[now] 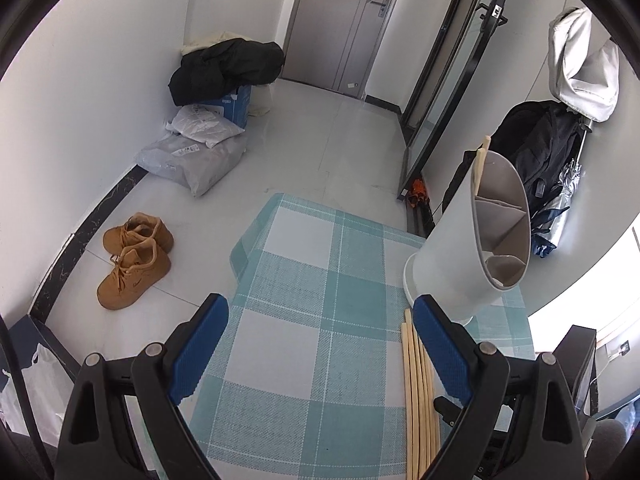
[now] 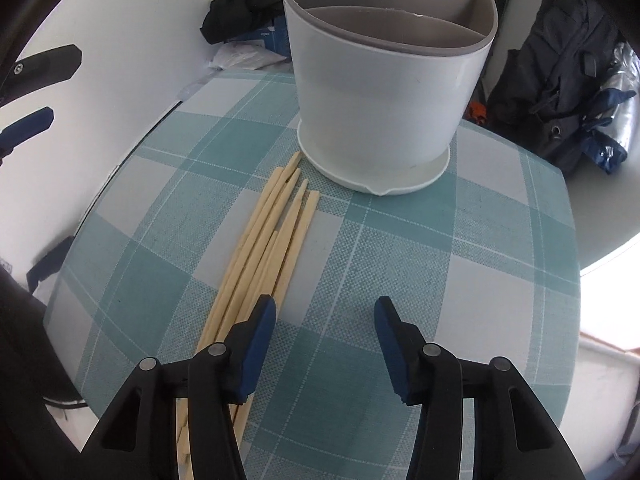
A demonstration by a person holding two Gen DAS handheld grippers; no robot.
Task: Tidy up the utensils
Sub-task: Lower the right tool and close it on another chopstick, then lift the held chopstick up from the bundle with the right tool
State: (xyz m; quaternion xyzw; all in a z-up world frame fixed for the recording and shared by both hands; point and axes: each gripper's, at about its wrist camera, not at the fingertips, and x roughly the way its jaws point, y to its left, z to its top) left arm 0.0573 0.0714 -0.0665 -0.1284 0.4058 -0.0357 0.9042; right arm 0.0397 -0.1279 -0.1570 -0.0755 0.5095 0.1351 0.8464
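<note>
Several pale wooden chopsticks (image 2: 272, 232) lie side by side on the teal checked tablecloth (image 2: 400, 260), their tips toward a white divided utensil holder (image 2: 380, 92). My right gripper (image 2: 326, 304) hovers just right of the bundle, open, with only cloth between its fingers; its left finger overlaps the nearest sticks. In the left wrist view the holder (image 1: 452, 248) stands at the table's right with a chopstick or two (image 1: 482, 160) upright in its far compartment. The loose chopsticks (image 1: 418, 380) lie beside the right finger of my left gripper (image 1: 320, 304), which is wide open over bare cloth (image 1: 304, 272).
The table's left and far edges drop to a pale tiled floor with tan shoes (image 1: 132, 260), plastic bags (image 1: 196, 156) and a black coat (image 1: 228, 68) on a box. A dark backpack (image 2: 560, 60) hangs close behind the holder. A door (image 1: 340, 20) is at the back.
</note>
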